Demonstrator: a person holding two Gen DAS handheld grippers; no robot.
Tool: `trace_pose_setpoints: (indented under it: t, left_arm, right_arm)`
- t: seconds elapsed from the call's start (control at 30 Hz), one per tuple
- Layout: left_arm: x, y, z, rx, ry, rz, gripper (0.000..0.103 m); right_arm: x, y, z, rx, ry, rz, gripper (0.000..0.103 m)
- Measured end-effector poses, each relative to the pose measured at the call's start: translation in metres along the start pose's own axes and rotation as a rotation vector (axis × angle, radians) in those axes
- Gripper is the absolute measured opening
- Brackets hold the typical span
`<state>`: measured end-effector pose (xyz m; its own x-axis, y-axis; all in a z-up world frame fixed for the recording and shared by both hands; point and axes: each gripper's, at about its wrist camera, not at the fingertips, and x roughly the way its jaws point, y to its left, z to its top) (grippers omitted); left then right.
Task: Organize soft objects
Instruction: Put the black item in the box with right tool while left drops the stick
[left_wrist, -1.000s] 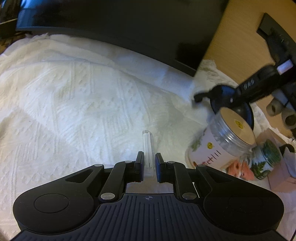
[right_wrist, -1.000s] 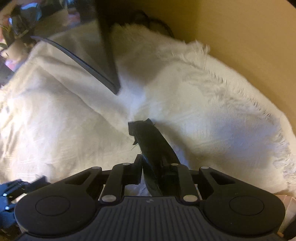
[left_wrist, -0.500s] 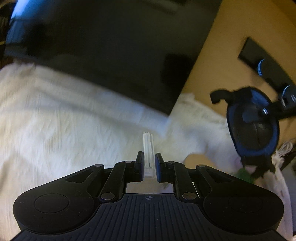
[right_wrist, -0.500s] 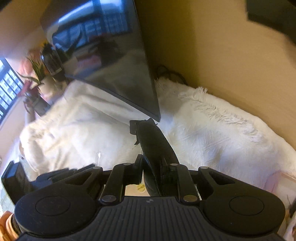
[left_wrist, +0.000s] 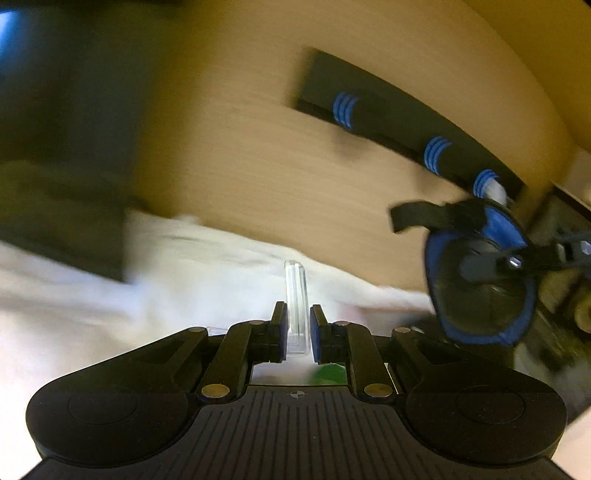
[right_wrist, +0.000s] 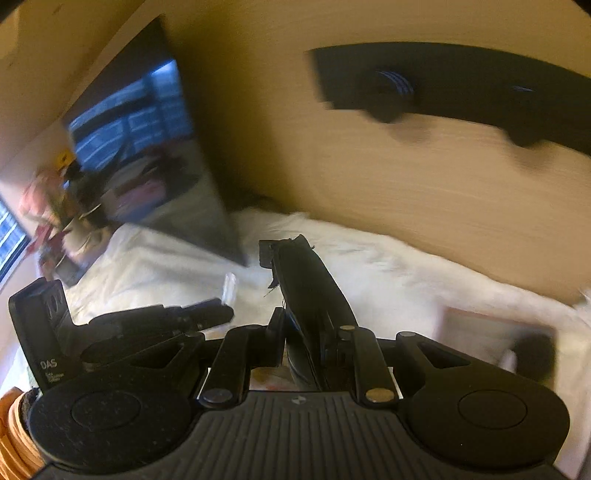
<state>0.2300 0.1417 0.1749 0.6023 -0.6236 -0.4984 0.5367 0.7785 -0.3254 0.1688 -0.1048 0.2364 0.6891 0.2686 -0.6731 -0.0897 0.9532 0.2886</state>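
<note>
Both my feeds are warm and dim, with a yellow cast over the wooden wall (left_wrist: 258, 177). Motion blur smears the left view worst: the dark screen (left_wrist: 62, 147) and white blanket (left_wrist: 184, 280) lose their edges, while my left claw (left_wrist: 296, 334) stays sharp. In the right view the screen (right_wrist: 147, 158) carries blue window reflections, the black rack (right_wrist: 461, 88) streaks, and the blanket (right_wrist: 388, 269) nearly blows out. Fisheye bending curves the rack and wall toward the edges.
</note>
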Motion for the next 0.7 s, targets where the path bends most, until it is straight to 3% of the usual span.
trace_pose_setpoints:
  t: [0.27, 0.5, 0.7]
  left_arm:
    - [0.066, -0.087, -0.01, 0.119, 0.117, -0.187, 0.015]
    - [0.097, -0.126, -0.031, 0.171, 0.199, -0.258, 0.015]
    - [0.133, -0.137, -0.039, 0.164, 0.255, -0.243, 0.015]
  right_arm:
    - [-0.032, -0.076, -0.028, 0.135, -0.03, -0.167, 0.016]
    - [-0.038, -0.126, -0.039, 0.228, -0.035, -0.235, 0.016]
    - [-0.019, -0.162, -0.051, 0.3, 0.004, -0.22, 0.016]
